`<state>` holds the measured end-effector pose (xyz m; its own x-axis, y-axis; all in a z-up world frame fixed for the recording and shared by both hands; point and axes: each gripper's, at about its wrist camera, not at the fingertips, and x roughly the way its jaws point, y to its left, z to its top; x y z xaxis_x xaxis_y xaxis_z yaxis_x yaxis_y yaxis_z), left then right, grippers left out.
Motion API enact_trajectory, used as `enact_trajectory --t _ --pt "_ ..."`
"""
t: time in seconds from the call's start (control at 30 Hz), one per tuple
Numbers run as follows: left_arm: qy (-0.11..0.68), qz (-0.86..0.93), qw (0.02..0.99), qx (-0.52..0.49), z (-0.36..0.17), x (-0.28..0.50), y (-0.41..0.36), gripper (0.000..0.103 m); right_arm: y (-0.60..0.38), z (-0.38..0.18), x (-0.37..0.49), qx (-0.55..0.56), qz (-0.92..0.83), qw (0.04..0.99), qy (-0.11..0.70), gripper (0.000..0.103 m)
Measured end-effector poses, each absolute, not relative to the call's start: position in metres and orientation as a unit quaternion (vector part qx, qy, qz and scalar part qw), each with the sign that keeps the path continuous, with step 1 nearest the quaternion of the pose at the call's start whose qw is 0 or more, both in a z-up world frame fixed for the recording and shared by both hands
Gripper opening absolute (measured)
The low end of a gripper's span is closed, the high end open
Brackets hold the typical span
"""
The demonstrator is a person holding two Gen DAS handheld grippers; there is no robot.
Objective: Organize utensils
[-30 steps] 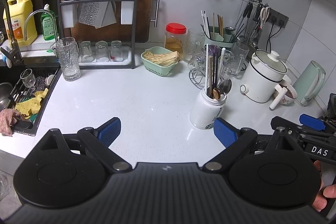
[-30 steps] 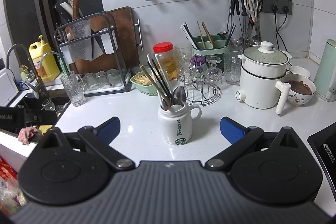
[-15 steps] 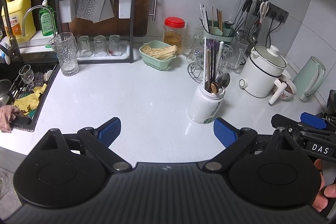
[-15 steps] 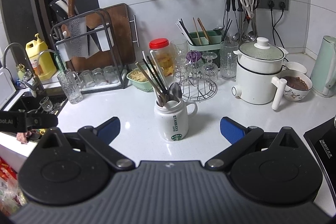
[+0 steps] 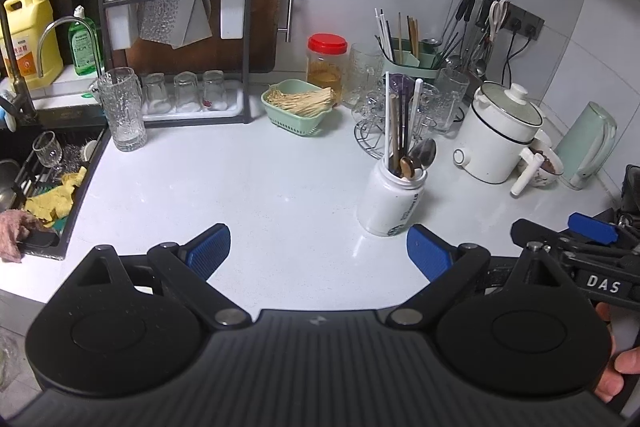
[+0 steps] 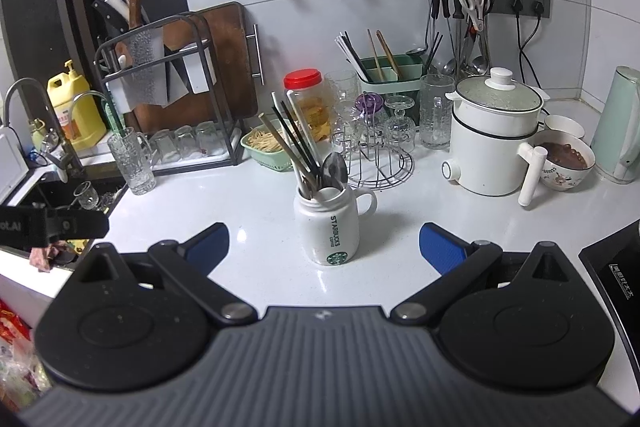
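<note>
Both views sit slightly nearer the white counter [image 6: 248, 203] (cluttered kitchen); jaws spread, empty.

Utensil [image 6: 304, 155] lower ends hidden inside mug [image 6: 329, 227]; kettle [image 6: 620, 123] cut by edge.

I am looking at a glossy white ceramic mug [image 6: 329, 227] holding shiny metal spoons [image 6: 334, 167], standing on the smooth, speckled table [image 6: 248, 199]; my hand-held gripper [image 6: 324, 247] is showing matt ribbed blue pads [image 6: 442, 251].
</note>
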<state>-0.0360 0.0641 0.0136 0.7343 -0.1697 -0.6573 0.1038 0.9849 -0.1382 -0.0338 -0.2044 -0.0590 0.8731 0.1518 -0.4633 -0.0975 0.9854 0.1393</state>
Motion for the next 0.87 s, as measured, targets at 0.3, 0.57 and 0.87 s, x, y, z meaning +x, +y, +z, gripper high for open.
enact_trajectory --t 0.3,0.57,0.87 --pt "0.365 -0.067 0.928 -0.047 0.009 -0.038 0.067 0.097 -0.202 -0.063 -0.033 0.057 0.064 0.965 0.249 0.103" --pt "0.361 -0.063 0.929 -0.048 0.011 -0.044 0.071 0.097 -0.199 -0.061 -0.038 0.059 0.065 0.966 0.241 0.103" --pt "0.355 -0.071 0.931 -0.046 0.015 -0.049 0.072 0.097 -0.194 -0.059 -0.04 0.059 0.067 0.967 0.238 0.103"
